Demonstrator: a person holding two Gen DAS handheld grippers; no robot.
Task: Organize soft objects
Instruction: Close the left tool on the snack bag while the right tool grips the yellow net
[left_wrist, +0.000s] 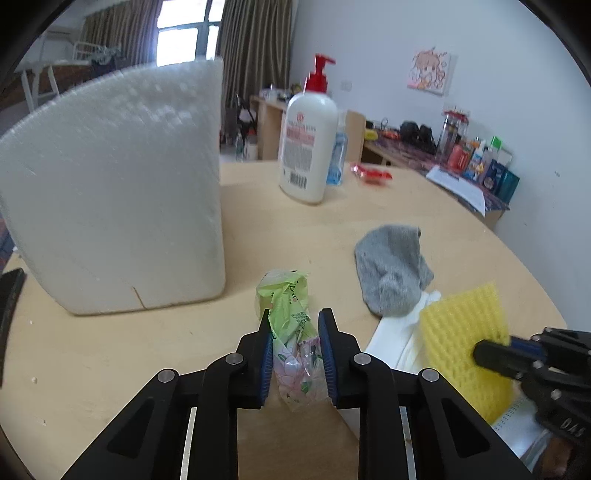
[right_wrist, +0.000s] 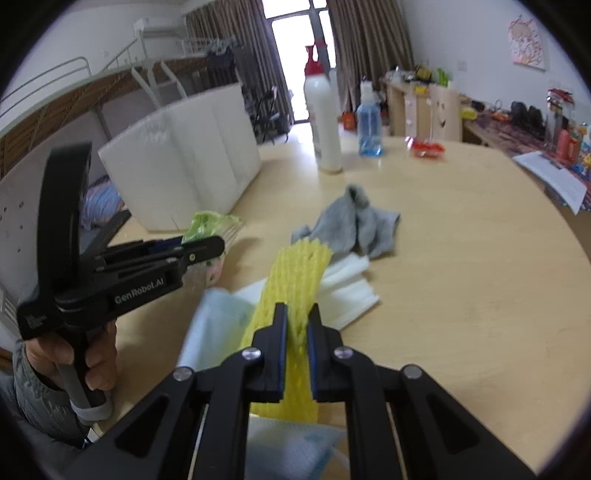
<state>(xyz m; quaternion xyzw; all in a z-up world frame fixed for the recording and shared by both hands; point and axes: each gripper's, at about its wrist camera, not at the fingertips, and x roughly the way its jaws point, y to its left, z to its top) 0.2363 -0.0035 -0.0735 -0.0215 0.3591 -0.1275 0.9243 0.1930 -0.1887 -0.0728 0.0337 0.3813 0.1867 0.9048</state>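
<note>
Desk (left_wrist: 110, 369) surface carries all the soft items, so check each grip in turn. Your left gripper (left_wrist: 295, 325) sits at lower centre of the left wrist view, its fingers pinching a crumpled green and pink plastic bag (left_wrist: 286, 306) that lies on the desk just right of the white foam box (left_wrist: 122, 192). Your right gripper (right_wrist: 297, 317) sits at lower centre of the right wrist view, its fingers pressed onto a yellow foam net (right_wrist: 295, 280), which lies over a white folded sheet (right_wrist: 351, 288) and a pale blue face mask (right_wrist: 218, 325). A grey sock (right_wrist: 354, 225) lies just above the net in that view, touching the white sheet. A white pump bottle (left_wrist: 308, 144), a blue bottle (right_wrist: 369, 129) and a red wrapper (left_wrist: 373, 175) stand toward the upper centre, well apart from both grippers.
</note>
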